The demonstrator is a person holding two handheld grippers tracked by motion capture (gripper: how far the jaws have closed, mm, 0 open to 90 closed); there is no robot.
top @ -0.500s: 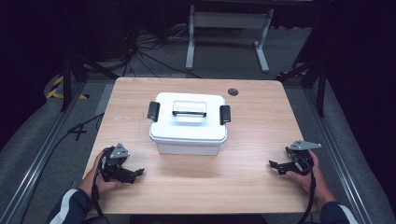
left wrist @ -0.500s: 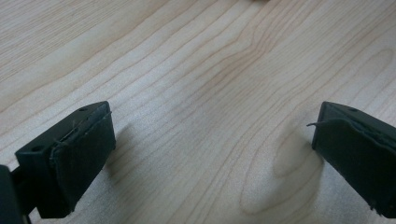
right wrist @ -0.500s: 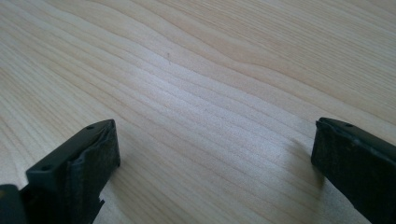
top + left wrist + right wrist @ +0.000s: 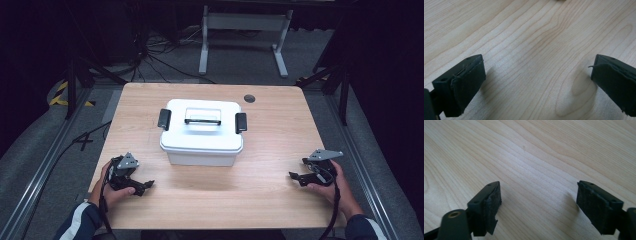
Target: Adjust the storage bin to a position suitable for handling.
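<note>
Sitting near the middle of the wooden table (image 4: 280,200), a little toward the far side, the white box (image 4: 202,132) lies with its long axis running left to right, lid up and its long near wall facing the person. A white handle (image 4: 202,115) lies flat along that same axis on the lid, and a black latch (image 4: 164,119) closes the left end while a second black latch (image 4: 241,122) closes the right end. The left gripper (image 4: 144,186) rests at the near left of the table, held in the person's left hand (image 4: 116,192), its jaws spread wide with nothing between them and pointing right. In the left gripper view its pads (image 4: 467,83) stand well apart over bare wood grain. The right gripper (image 4: 295,177) rests at the near right in the person's right hand (image 4: 327,187), jaws pointing left toward the middle, likewise spread and empty; the right gripper view shows its pads (image 4: 491,206) wide apart above the tabletop. Both grippers are well apart from the box. A small dark round spot (image 4: 249,98) sits on the table beyond the box's right end; what it is cannot be made out. The box's far wall and its contents are hidden, and the person's forearms are cut off at the bottom edge.
</note>
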